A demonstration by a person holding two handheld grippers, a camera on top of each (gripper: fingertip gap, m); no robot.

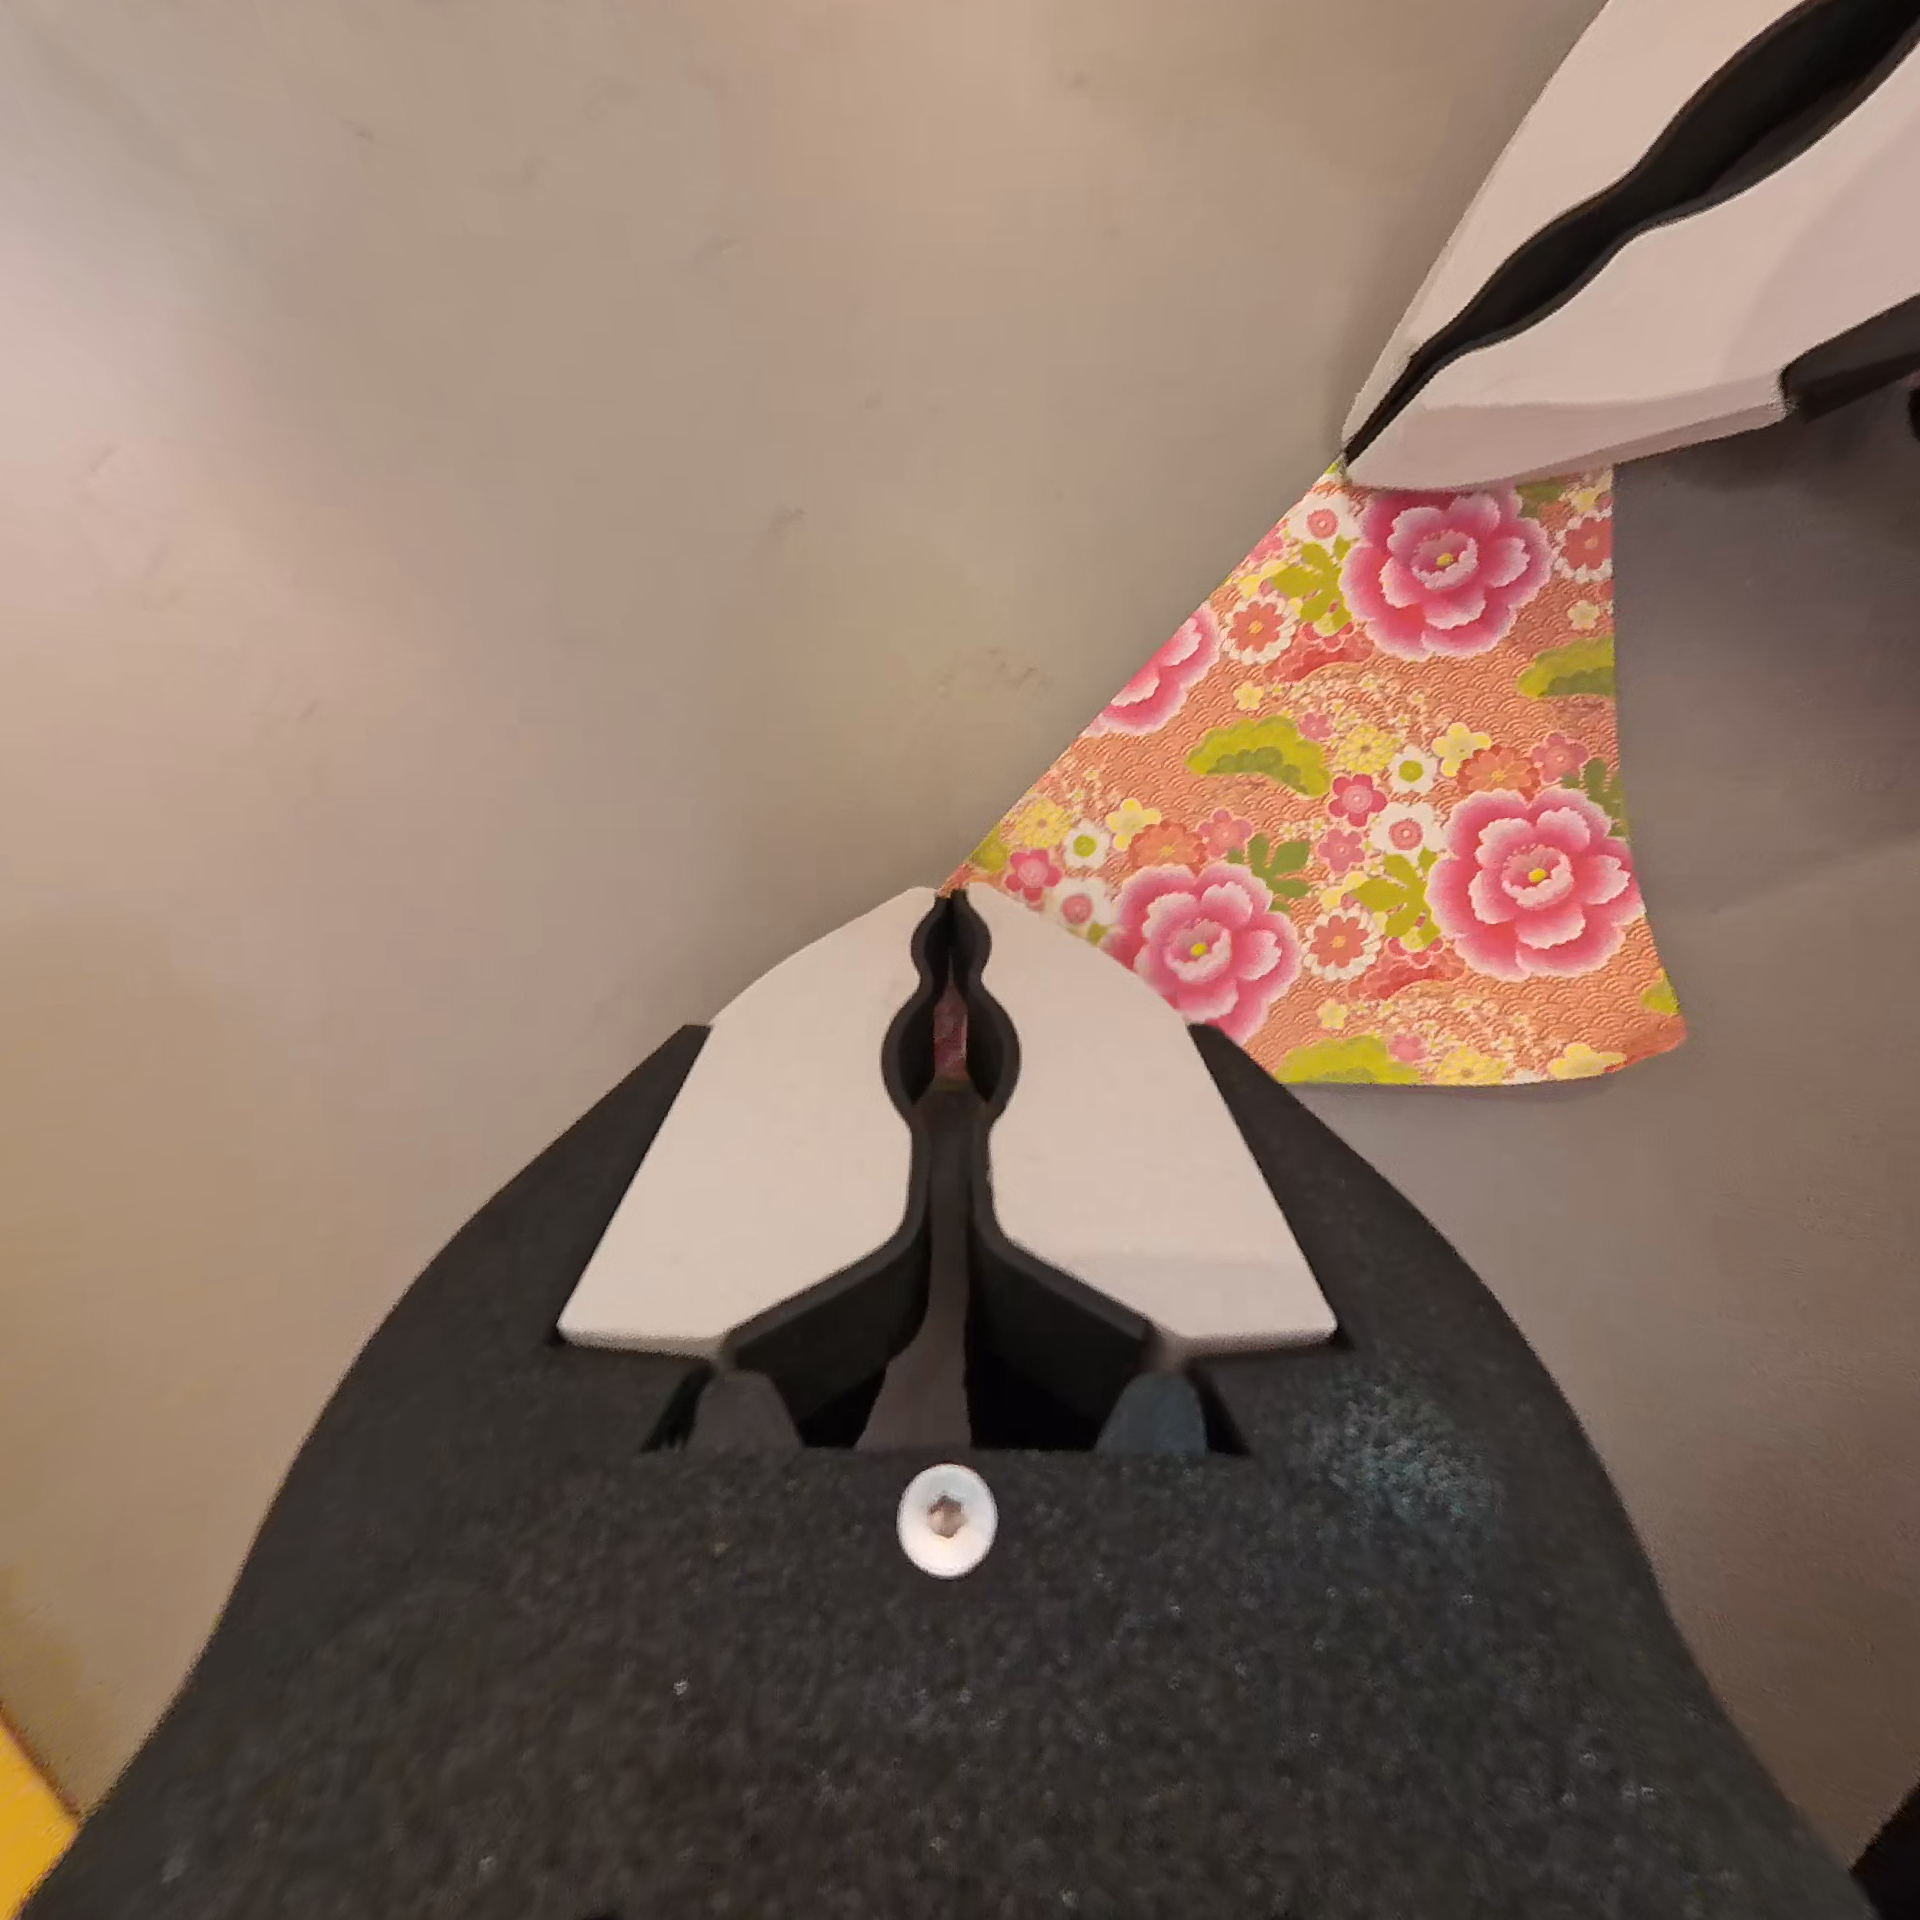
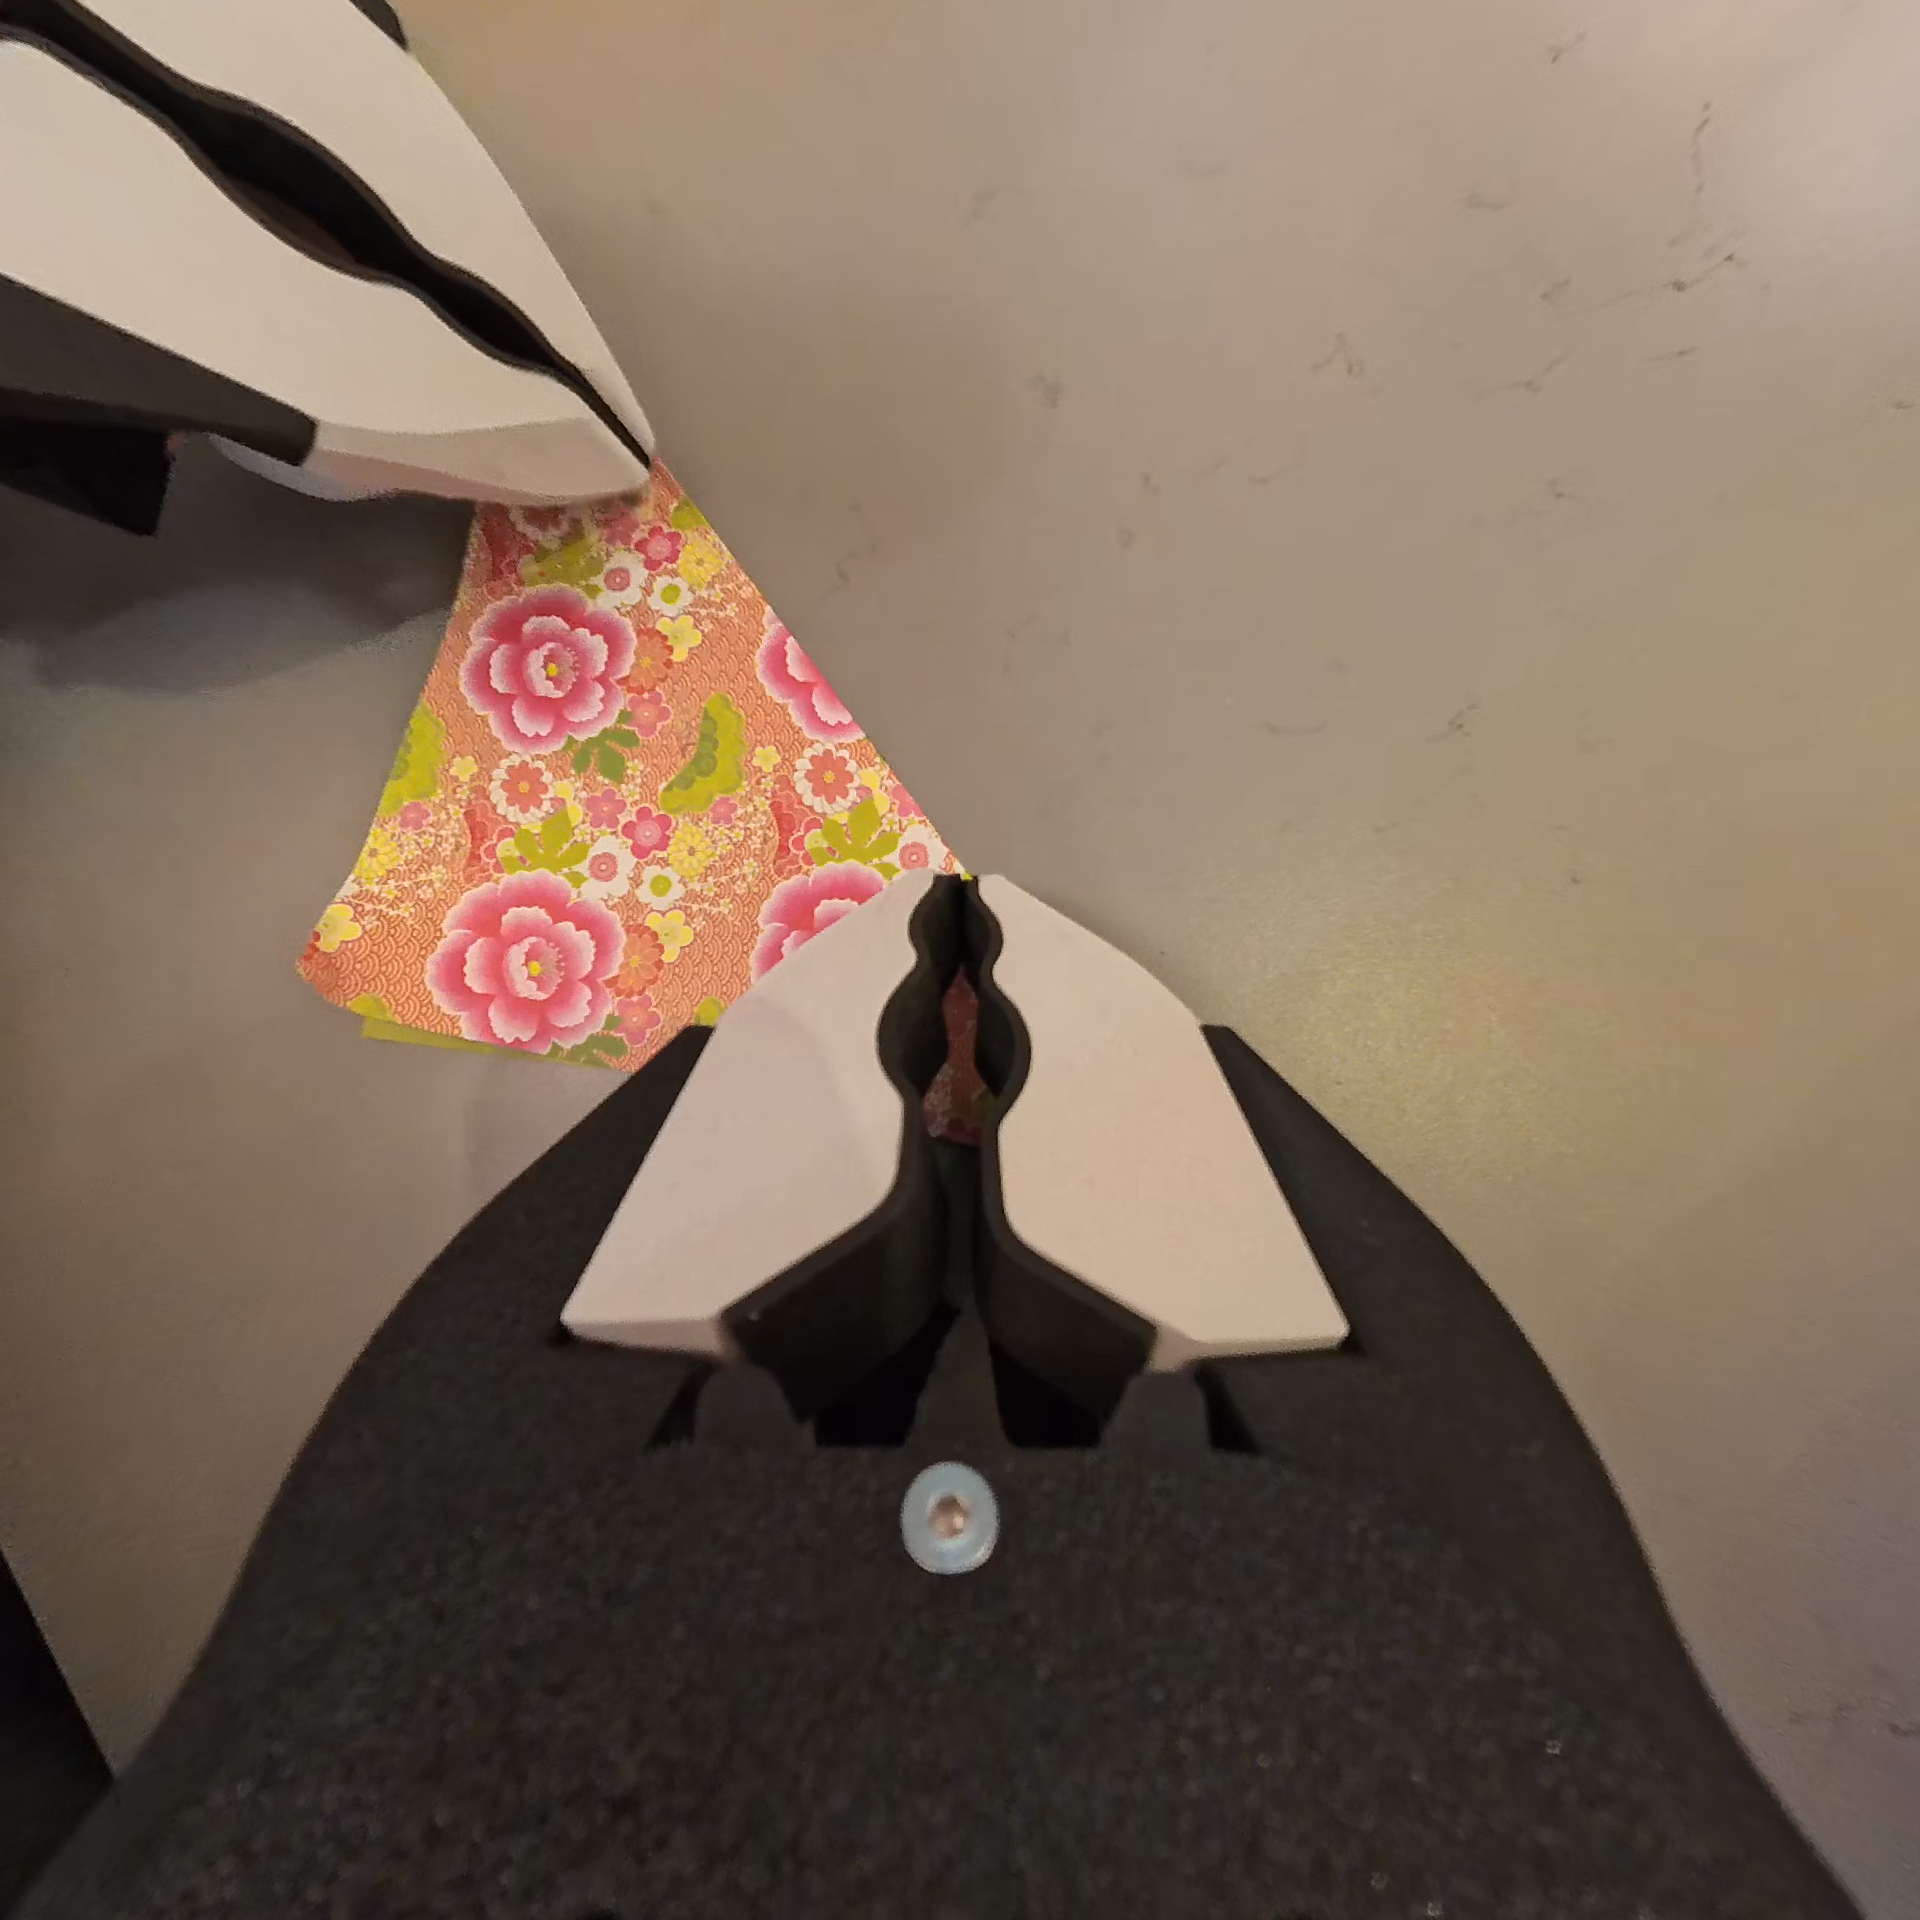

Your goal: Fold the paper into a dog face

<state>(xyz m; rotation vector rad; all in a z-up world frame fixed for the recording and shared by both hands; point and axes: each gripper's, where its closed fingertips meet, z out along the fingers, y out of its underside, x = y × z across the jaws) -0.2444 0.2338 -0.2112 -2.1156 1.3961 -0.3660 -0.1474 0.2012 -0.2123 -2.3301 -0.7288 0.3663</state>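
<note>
Paper [image 1: 1382,790]: floral sheet, pink blooms and green leaves on an orange ground, folded to a triangle; it is stretched between the two claws above the bench, one corner in each.
Paper, right wrist view [image 2: 623,790]: same sheet; a plain yellow-green underside shows as a thin strip along its lower left edge, where the layers do not quite align.
Left claw [image 1: 953,902]: clenched on the near corner of the paper; the fingertips meet at the tip, and a sliver of the pattern shows in the gap between the dark pads behind them.
Left claw, right wrist view [image 2: 639,468]: enters from the upper left, its pale fingers closed over the far corner of the sheet.
Right claw [image 2: 961,883]: clenched on its own corner of the paper; tips pressed together, patterned paper visible in the pad gap behind.
Right claw, left wrist view [image 1: 1351,457]: enters from the upper right, its tip on the far corner of the sheet.
Bench [image 1: 520,520]: pale beige surface with faint scuffs; whether the paper's free bottom corner touches it cannot be told.
Containers: none to report in either view.
Yellow object [image 1: 26,1808]: a small patch at the lower left edge, kind unclear.
</note>
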